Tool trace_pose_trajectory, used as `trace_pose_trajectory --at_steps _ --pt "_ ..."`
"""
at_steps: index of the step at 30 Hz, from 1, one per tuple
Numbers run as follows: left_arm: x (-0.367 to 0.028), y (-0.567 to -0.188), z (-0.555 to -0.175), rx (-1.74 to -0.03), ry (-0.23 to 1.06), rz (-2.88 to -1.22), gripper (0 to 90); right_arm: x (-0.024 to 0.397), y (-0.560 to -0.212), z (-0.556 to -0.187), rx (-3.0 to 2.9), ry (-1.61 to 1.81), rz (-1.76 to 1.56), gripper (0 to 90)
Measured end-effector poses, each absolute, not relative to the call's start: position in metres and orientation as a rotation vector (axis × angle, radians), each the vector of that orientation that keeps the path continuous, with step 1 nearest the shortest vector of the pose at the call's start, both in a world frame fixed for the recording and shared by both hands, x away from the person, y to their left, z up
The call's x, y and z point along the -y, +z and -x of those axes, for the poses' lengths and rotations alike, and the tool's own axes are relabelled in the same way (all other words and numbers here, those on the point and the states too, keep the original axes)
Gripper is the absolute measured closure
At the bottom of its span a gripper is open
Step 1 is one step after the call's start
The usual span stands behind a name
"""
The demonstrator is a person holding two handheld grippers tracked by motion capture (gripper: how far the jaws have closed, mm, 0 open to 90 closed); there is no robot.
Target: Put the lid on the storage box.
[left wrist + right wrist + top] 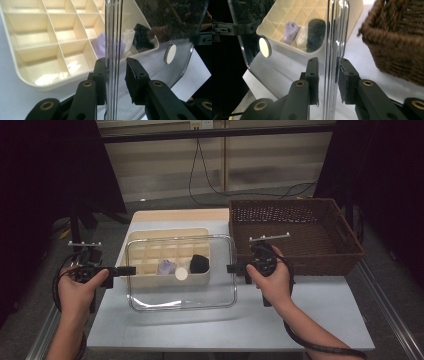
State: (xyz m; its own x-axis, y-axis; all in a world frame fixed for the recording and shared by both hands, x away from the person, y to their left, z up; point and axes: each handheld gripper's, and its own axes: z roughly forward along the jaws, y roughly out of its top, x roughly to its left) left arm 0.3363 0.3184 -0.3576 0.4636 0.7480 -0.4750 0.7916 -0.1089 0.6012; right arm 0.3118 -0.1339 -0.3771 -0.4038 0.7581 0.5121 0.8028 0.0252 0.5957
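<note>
A clear plastic lid (150,297) with a round white knob (181,274) hangs level over a cream divided box (150,234). My left gripper (131,270) is shut on the lid's left rim. My right gripper (231,268) is shut on its right rim. In the left gripper view the lid's edge (113,30) runs upright between the jaws of the left gripper (115,75). The right gripper (328,72) pinches the edge of the lid (287,65) the same way. In the box's front cells lie a purple roll (166,267), a white item beside it and a black roll (199,263).
A brown wicker basket (300,257) stands at the table's right, close behind my right hand. The box's other cells (37,37) hold nothing. The grey tabletop (310,310) is bare in front of the basket. Cables run over the floor behind the table.
</note>
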Motion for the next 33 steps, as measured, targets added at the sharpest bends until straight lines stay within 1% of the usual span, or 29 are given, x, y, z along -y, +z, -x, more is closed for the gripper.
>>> trace_pose_trajectory --at_steps 9,33 --pt "-0.328 -0.347 -0.352 -1.304 -0.047 -1.858 71.3 0.122 -0.367 -0.336 2.222 -1.335 1.679 71.8" --pt "-0.347 -0.332 -0.385 -1.309 -0.031 -1.860 71.1 0.100 -0.356 -0.370 2.222 -1.337 1.685 71.2"
